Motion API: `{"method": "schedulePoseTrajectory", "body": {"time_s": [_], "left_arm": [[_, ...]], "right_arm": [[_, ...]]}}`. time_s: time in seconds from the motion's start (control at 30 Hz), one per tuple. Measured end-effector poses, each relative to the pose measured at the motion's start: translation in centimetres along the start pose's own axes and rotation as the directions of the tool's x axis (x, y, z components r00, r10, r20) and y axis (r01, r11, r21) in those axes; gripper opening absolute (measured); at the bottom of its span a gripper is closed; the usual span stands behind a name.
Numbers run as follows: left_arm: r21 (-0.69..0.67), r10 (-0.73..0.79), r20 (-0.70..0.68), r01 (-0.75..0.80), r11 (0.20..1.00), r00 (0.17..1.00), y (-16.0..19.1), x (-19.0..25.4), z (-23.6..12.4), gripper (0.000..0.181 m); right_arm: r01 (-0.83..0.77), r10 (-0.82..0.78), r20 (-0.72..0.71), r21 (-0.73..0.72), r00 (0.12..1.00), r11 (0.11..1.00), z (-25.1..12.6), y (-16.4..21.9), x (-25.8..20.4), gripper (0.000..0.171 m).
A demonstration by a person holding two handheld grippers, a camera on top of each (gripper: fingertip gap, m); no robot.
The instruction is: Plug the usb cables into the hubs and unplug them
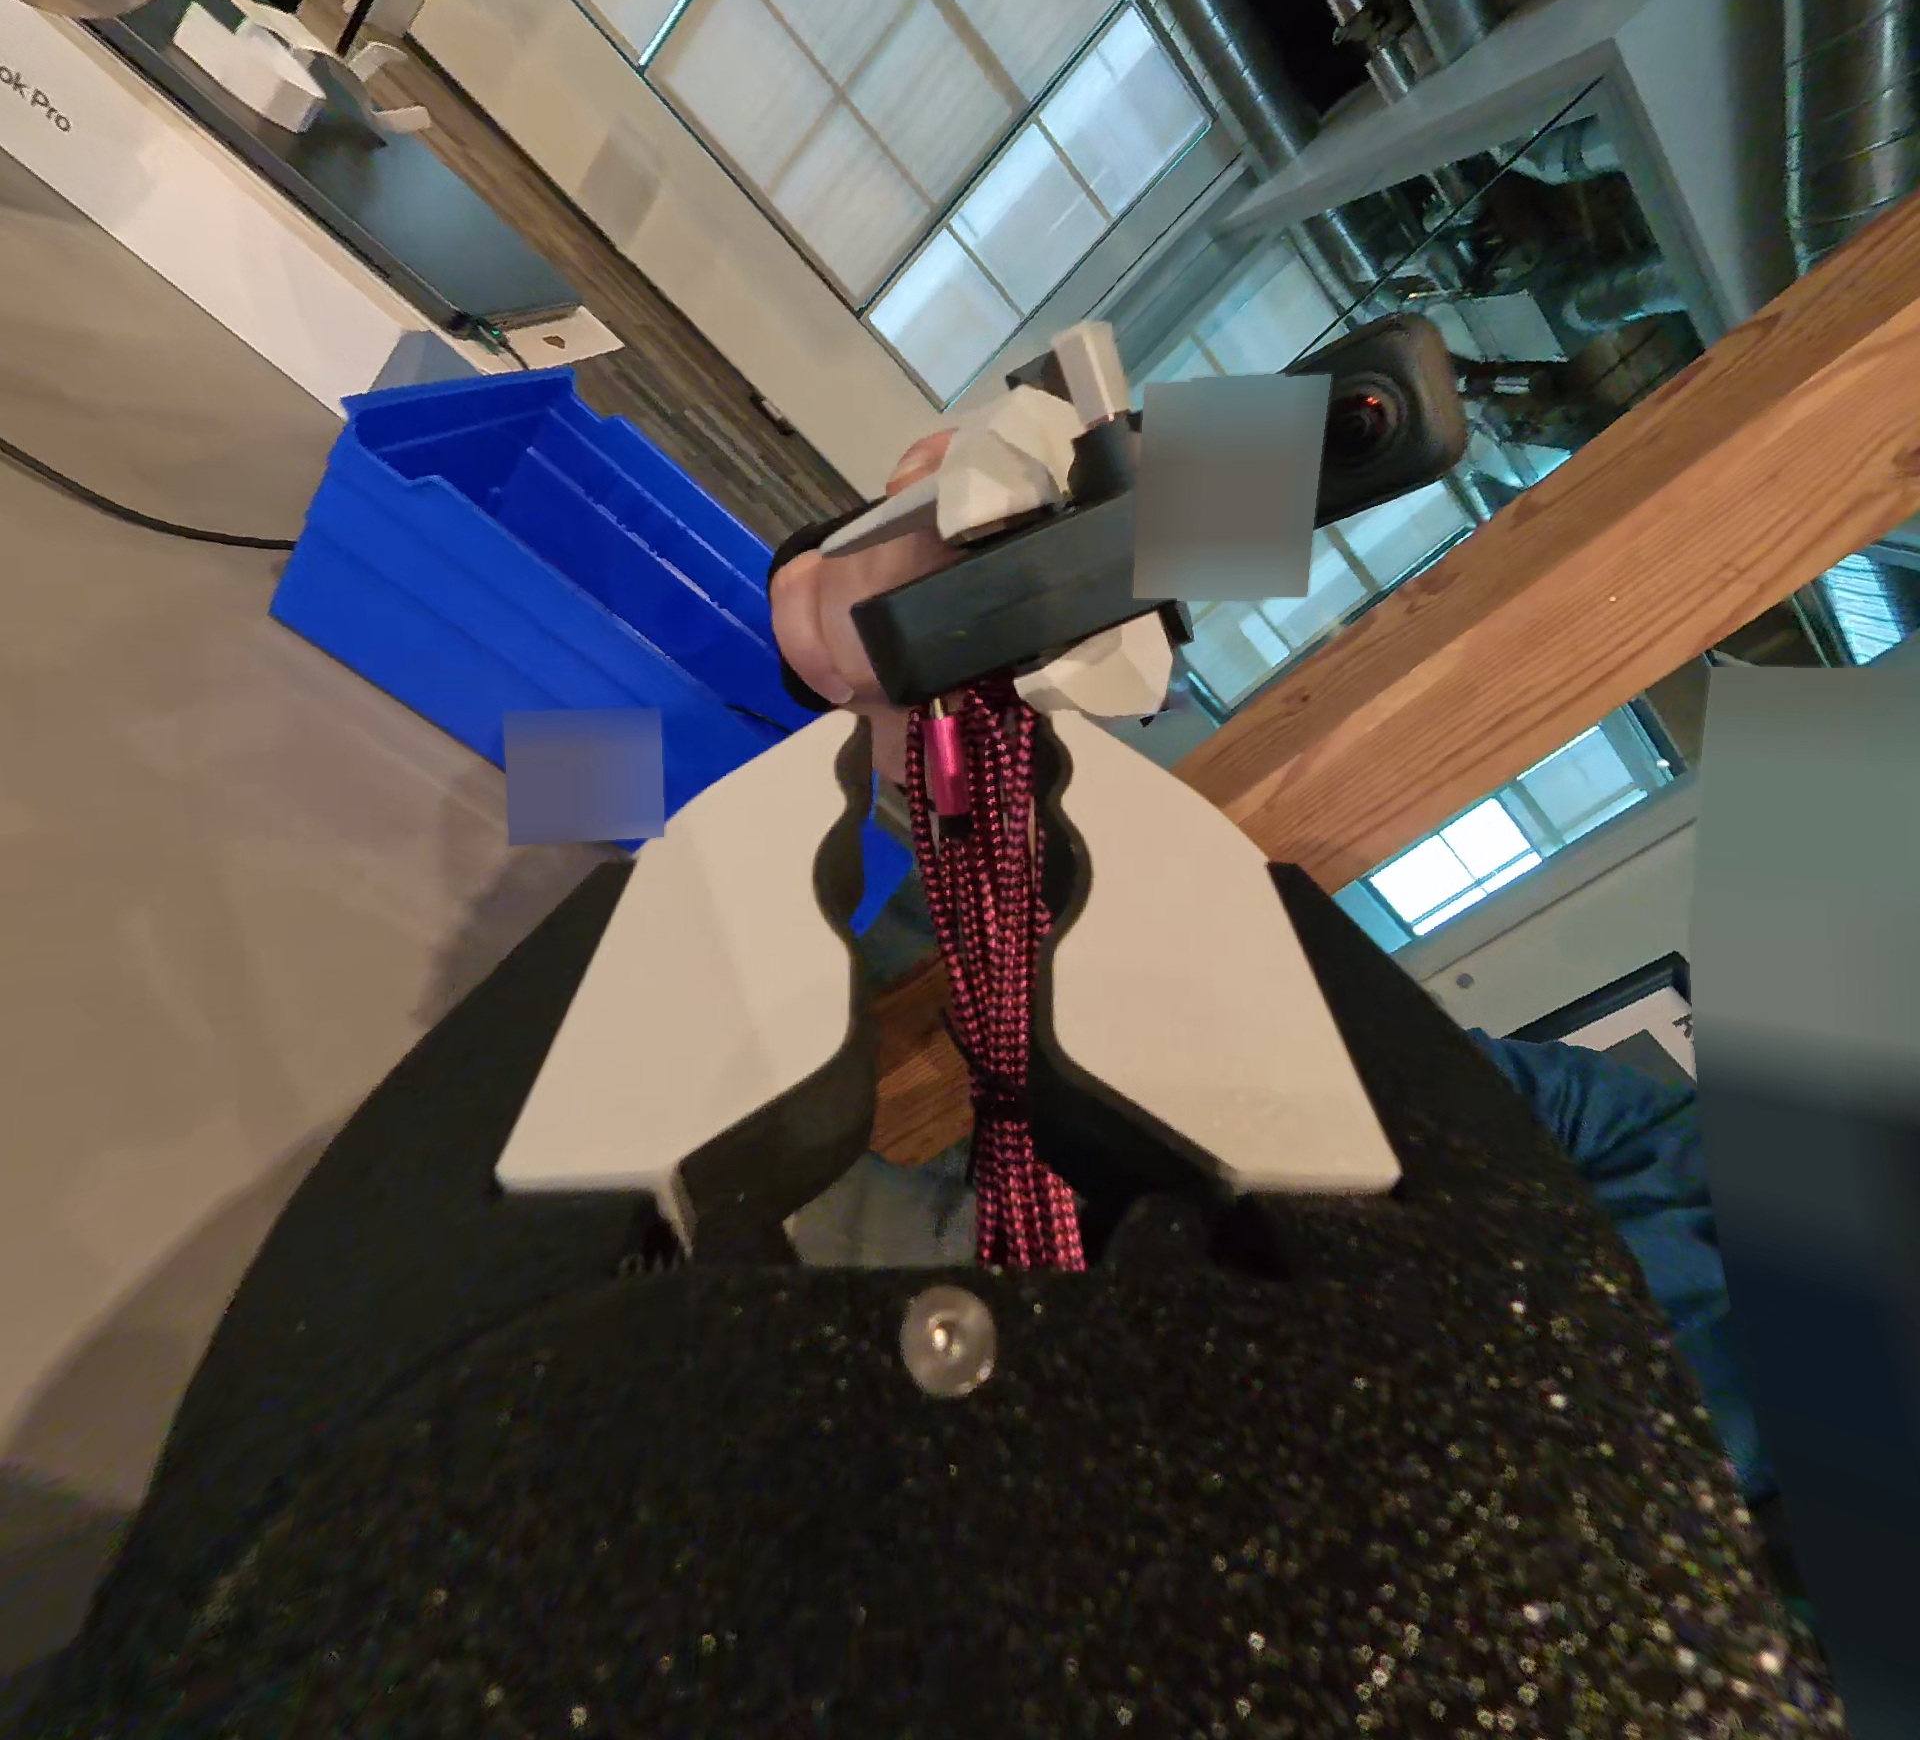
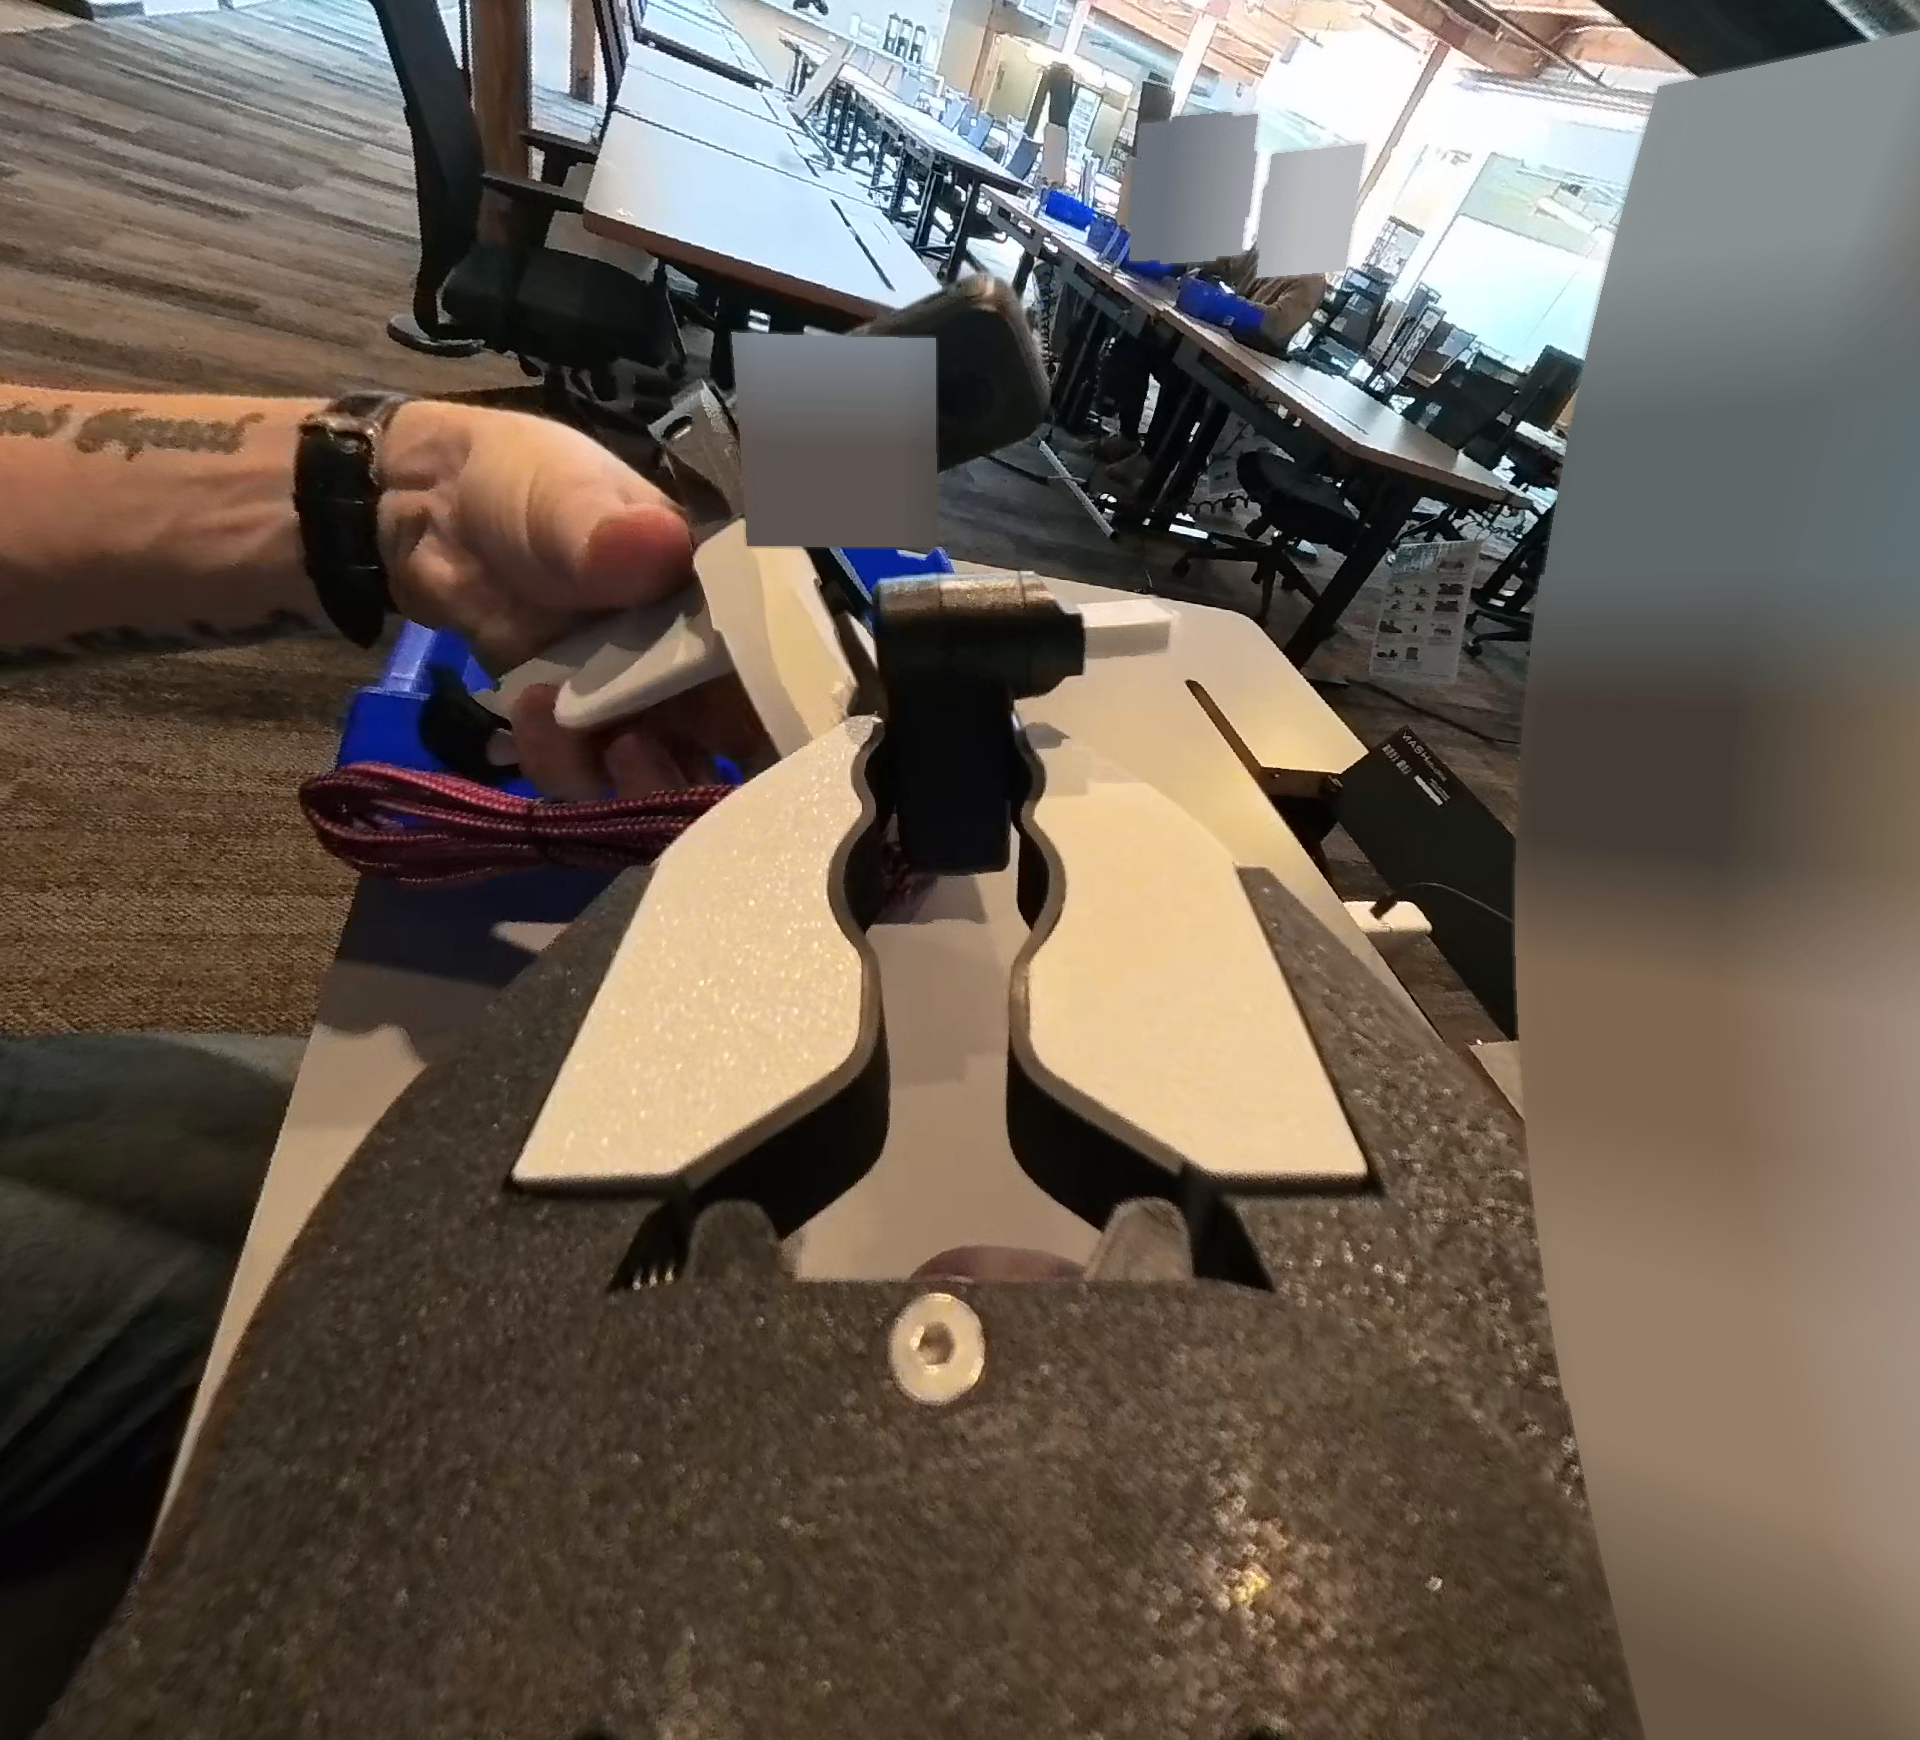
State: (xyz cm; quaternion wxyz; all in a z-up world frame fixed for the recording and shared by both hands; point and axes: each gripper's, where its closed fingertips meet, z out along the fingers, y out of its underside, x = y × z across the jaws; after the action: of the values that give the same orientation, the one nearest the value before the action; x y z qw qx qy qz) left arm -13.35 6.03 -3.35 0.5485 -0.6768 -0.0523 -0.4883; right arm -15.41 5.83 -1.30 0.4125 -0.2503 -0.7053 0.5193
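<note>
Starting at nine o'clock in the left wrist view: a white cardboard box (image 1: 156,163) on the pale grey counter (image 1: 156,651) carries printed lettering, a product name by its look. Next comes the blue plastic storage bin (image 1: 499,547) at ten o'clock.

At centre, the pink-and-black braided usb cable (image 1: 987,942), coiled and tied into a bundle, runs up between the fingers of the left gripper (image 1: 956,755), its magenta metal plug (image 1: 948,771) at twelve o'clock. The fingers sit close on either side of it, but I cannot tell if they actually pinch it.

In the right wrist view, a hand (image 2: 520,527) at nine o'clock squeezes the far gripper's trigger. The right gripper (image 2: 951,755) has its fingers parted, gripping nothing, and the other tool's black part shows in the gap. A black box (image 2: 1434,797) at three o'clock bears a small label.

No hub shows anywhere, so this looks like the very start: fetching the cable. Next, I'd say, the bundle must be loosened, the plug gripped squarely, and a hub found.
</note>
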Motion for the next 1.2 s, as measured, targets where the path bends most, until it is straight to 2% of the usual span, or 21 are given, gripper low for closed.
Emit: {"method": "schedulePoseTrajectory", "body": {"time_s": [0.13, 0.4, 0.8, 0.93, 1.07, 1.2], "left_arm": [[0.048, -0.014, -0.03, 0.016, 0.999, 0.999, -0.7, 0.2, -0.8, 0.034], [0.023, -0.01, 0.023, 0.01, 1.0, 1.0, -0.1, -0.9, -1.0, 0.034], [0.005, -0.012, 0.026, 0.012, 1.0, 1.0, 0.3, -1.1, -0.3, 0.033], [0.0, -0.019, 0.019, 0.019, 1.0, 1.0, 0.5, -1.1, 0.0, 0.027], [0.006, -0.03, -0.006, 0.03, 1.0, 1.0, 0.4, -0.7, 0.1, 0.006], [0.01, -0.039, -0.013, 0.039, 0.999, 0.999, 0.3, -0.6, 0.1, 0.006]], "right_arm": [[0.003, -0.003, 0.007, -0.005, 1.0, 1.0, 0.1, 0.1, -0.2, 0.021], [-0.012, 0.012, 0.014, 0.022, 1.0, 1.0, 0.2, -0.2, -0.1, 0.021], [-0.018, 0.018, 0.016, 0.023, 1.0, 1.0, 0.4, 0.0, -0.1, 0.02], [-0.018, 0.017, 0.019, 0.021, 1.0, 1.0, 0.6, 0.1, -0.3, 0.021], [-0.013, 0.013, 0.011, 0.008, 1.0, 1.0, 0.7, 0.4, -0.2, 0.02], [-0.017, 0.016, 0.009, 0.017, 1.0, 1.0, 0.6, 0.2, -0.1, 0.02]]}}
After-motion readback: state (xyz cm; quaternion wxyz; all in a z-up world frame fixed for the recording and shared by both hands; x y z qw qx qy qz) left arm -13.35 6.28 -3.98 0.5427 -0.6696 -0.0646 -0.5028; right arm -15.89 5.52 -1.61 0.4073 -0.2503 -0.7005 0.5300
